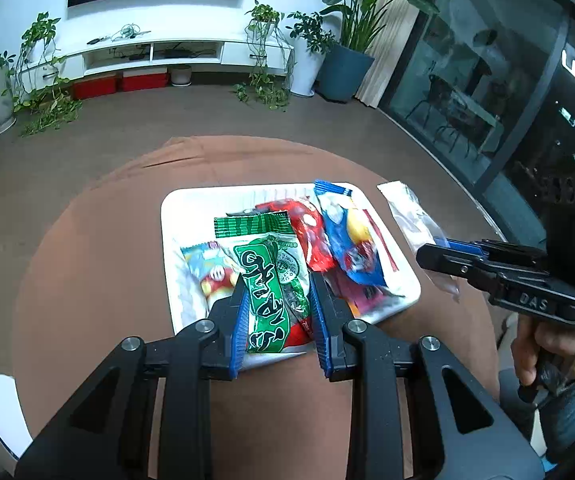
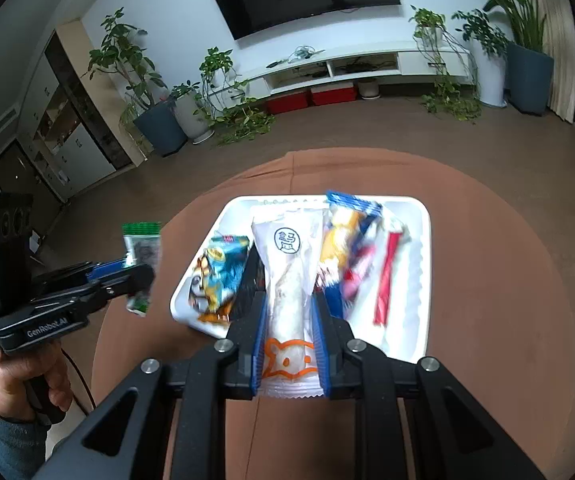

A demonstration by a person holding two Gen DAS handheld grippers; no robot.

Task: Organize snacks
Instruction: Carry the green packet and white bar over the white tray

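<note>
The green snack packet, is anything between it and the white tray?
No. The left gripper holds the green snack packet in the air above the white tray. Only snacks already lying in the tray are below it.

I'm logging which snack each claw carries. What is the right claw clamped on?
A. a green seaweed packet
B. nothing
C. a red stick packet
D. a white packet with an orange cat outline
D: in the right wrist view the right claw has its blue pads pressed on the white packet with the orange cat outline, while the green seaweed packet sits in the left claw.
</note>
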